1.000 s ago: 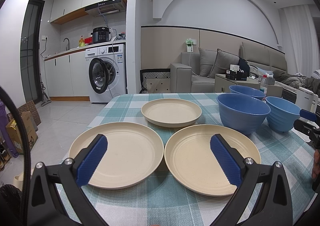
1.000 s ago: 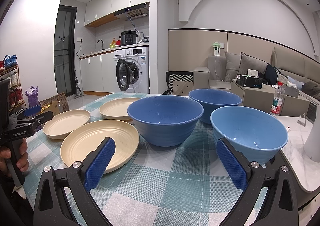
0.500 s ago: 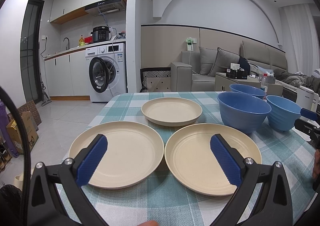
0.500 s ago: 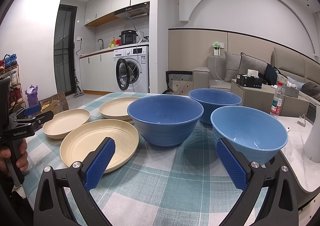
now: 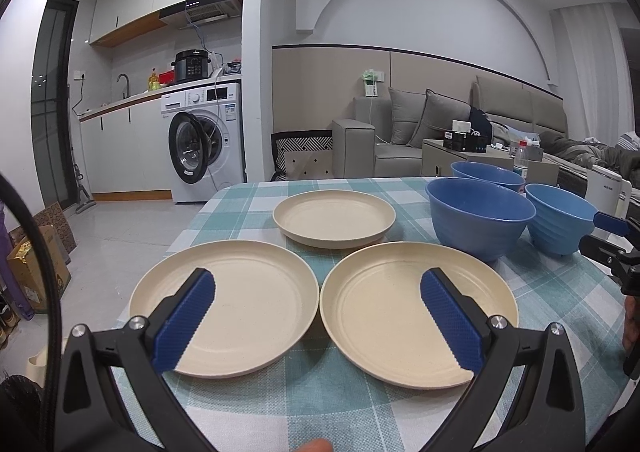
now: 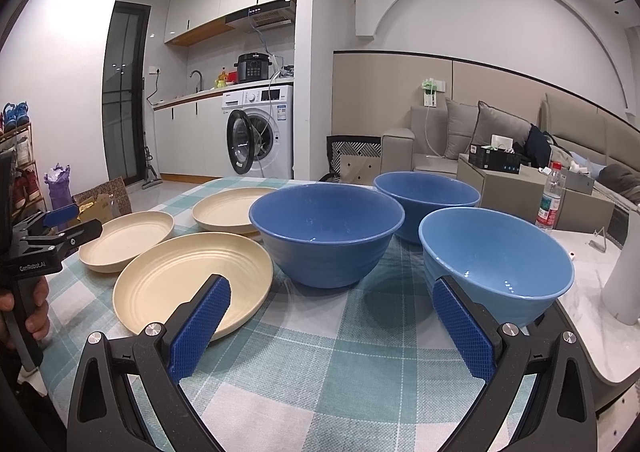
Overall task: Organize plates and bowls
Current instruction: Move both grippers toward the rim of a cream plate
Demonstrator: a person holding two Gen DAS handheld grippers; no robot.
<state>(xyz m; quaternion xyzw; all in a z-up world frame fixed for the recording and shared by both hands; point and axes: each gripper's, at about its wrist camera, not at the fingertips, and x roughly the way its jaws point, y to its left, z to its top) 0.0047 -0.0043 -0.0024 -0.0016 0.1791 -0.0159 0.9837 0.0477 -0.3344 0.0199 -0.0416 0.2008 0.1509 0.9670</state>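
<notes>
Here, both grippers, left gripper (image 5: 318, 310) and right gripper (image 6: 332, 318), wide and empty above seemingly untouched plates (image 5: 224, 306) and bowls (image 6: 326, 238).

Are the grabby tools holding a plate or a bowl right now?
No, nothing is held. The left tool is open above the plates, and the right tool is open in front of the bowls, touching neither.

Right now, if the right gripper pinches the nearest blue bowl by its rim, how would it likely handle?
The nearest blue bowl looks rigid, so it should probably lift without flexing. Its glossy inside may be slippery. Its small foot suggests a push near the rim might tip it.
</notes>
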